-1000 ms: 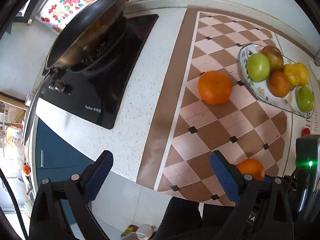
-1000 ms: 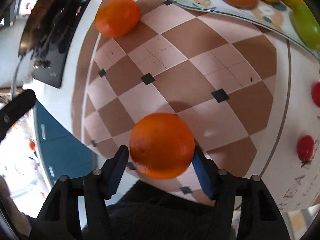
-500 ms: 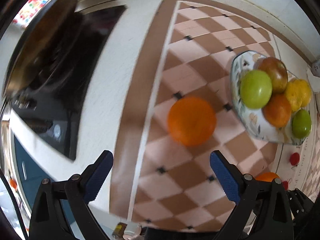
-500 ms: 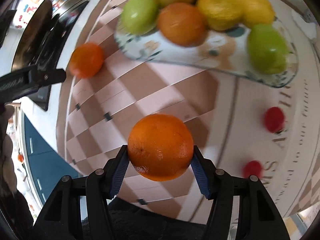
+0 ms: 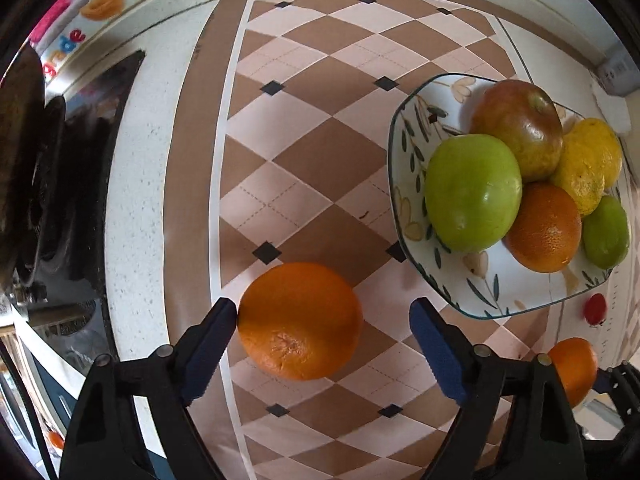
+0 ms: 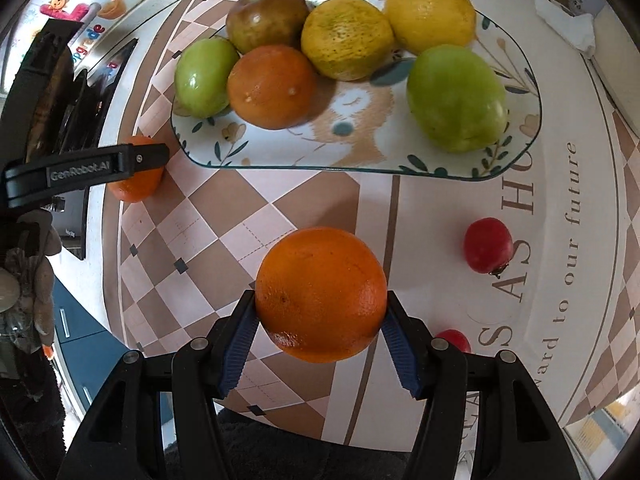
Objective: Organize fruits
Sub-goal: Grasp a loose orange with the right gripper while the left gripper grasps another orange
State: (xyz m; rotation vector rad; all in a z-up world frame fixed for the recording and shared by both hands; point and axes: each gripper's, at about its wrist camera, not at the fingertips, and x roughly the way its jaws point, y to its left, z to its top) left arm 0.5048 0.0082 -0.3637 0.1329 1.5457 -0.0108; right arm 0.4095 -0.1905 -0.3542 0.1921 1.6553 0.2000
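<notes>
My left gripper (image 5: 320,316) is open around a loose orange (image 5: 300,320) that lies on the checkered mat; the left fingertip touches it, the right one stands apart. My right gripper (image 6: 320,308) is shut on a second orange (image 6: 320,294) and holds it above the mat, in front of the floral plate (image 6: 360,156). The plate (image 5: 404,184) holds several fruits: green apples, an orange, yellow citrus and a reddish-brown apple. The left gripper's finger and its orange (image 6: 136,184) also show in the right wrist view.
A black hob with a pan (image 5: 44,184) stands left of the mat. Small red fruits (image 6: 488,245) lie on the lettered mat at the right. A white wall edge runs behind. The counter's front edge is close below both grippers.
My left gripper has moved forward and down until the loose orange sits between its fingers. My right gripper has carried its orange toward the plate.
</notes>
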